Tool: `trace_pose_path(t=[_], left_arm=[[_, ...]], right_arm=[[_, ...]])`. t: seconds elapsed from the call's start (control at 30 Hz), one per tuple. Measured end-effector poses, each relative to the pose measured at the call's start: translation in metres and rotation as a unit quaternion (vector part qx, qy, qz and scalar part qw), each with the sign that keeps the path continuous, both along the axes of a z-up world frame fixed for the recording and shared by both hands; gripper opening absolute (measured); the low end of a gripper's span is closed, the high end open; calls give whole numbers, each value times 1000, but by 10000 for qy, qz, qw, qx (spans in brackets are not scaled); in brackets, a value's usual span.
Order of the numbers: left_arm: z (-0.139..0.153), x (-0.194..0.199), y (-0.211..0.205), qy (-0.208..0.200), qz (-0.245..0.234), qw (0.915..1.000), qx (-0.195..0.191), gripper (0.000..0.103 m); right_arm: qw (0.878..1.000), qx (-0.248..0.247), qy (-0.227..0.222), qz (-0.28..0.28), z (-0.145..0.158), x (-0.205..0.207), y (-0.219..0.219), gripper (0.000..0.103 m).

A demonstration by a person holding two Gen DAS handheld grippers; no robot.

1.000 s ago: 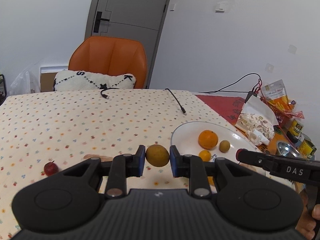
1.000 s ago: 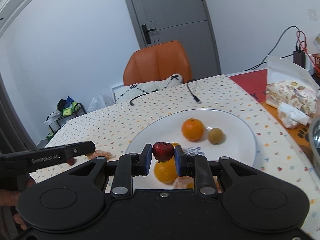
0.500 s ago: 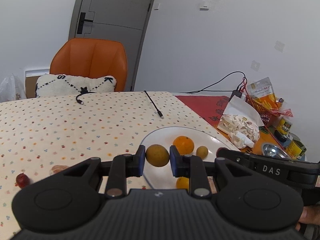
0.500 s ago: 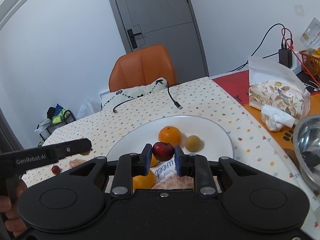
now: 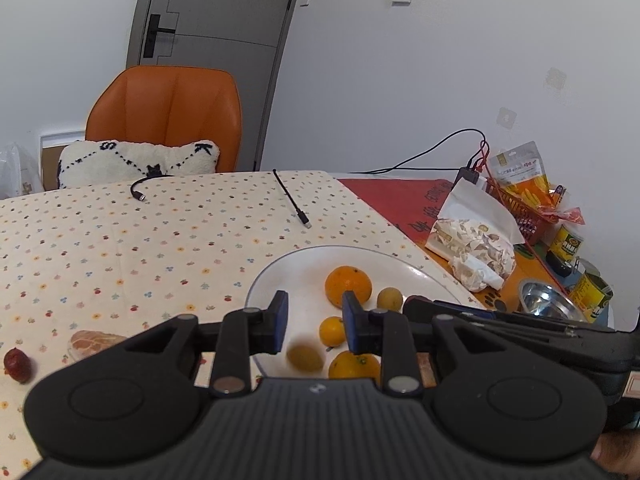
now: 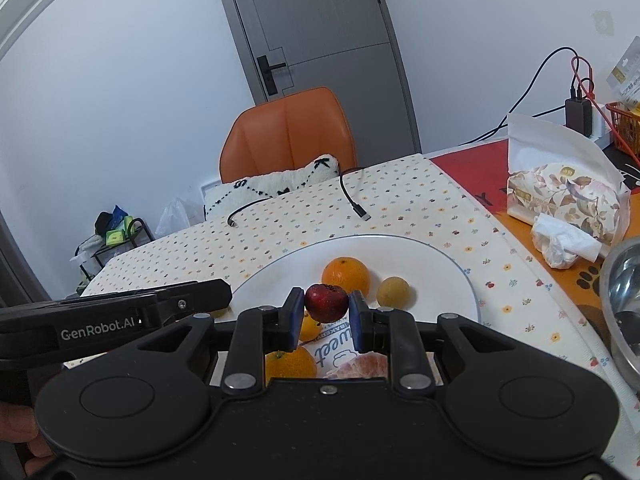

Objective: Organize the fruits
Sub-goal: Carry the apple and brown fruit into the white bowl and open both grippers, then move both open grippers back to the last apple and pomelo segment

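Note:
My left gripper (image 5: 314,322) is open over the near left part of the white plate (image 5: 304,264). A yellow-green fruit (image 5: 306,357), blurred, lies below its jaws on the plate. The plate also holds a large orange (image 5: 348,285), a small yellow fruit (image 5: 390,299) and two smaller oranges (image 5: 332,331). My right gripper (image 6: 326,314) is shut on a small dark red fruit (image 6: 326,303) above the plate (image 6: 424,256). Another red fruit (image 5: 17,364) and a peeled piece (image 5: 90,342) lie on the tablecloth at the left.
A tissue pack (image 5: 472,240), a steel bowl (image 5: 548,306), cans (image 5: 568,242) and a snack basket (image 5: 520,204) crowd the right side. Two cables (image 5: 290,198) lie at the table's far edge. An orange chair (image 5: 168,116) with a cushion stands behind.
My left gripper has opened and the yellow-green fruit has dropped from it onto the plate. My right gripper still holds the red fruit over the plate.

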State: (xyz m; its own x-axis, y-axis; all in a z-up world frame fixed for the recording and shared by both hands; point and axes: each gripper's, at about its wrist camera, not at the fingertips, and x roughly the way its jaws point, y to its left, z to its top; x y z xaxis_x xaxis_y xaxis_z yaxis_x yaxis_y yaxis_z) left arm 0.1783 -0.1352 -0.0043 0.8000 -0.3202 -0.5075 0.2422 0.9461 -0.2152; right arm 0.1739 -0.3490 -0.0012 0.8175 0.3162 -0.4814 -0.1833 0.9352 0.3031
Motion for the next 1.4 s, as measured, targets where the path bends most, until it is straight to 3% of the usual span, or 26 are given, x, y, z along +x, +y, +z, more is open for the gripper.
trace_pose_path(t=[0.2,0.57,0.9,1.03,1.4], left_arm=[[-1,-2,14,89,170,9998,46,34],[2,-21,51,38,555,9985,20,75],[3,-36,93,66,1022,9947,2,79],[5,-42,107,89,1141,9934,3,80],[1,-55,139,104,1459,9892,98,83]], right_arm=[[10000,-53,56,38,-7,-1,2,24],[9999,33,58,119,-8,-13,13,44],[9989,67,-14,462,1,-24,40,54],[9985,72,-81,541,6,-27,48,63],[9950,40,-142,987,12,-29,83,67]])
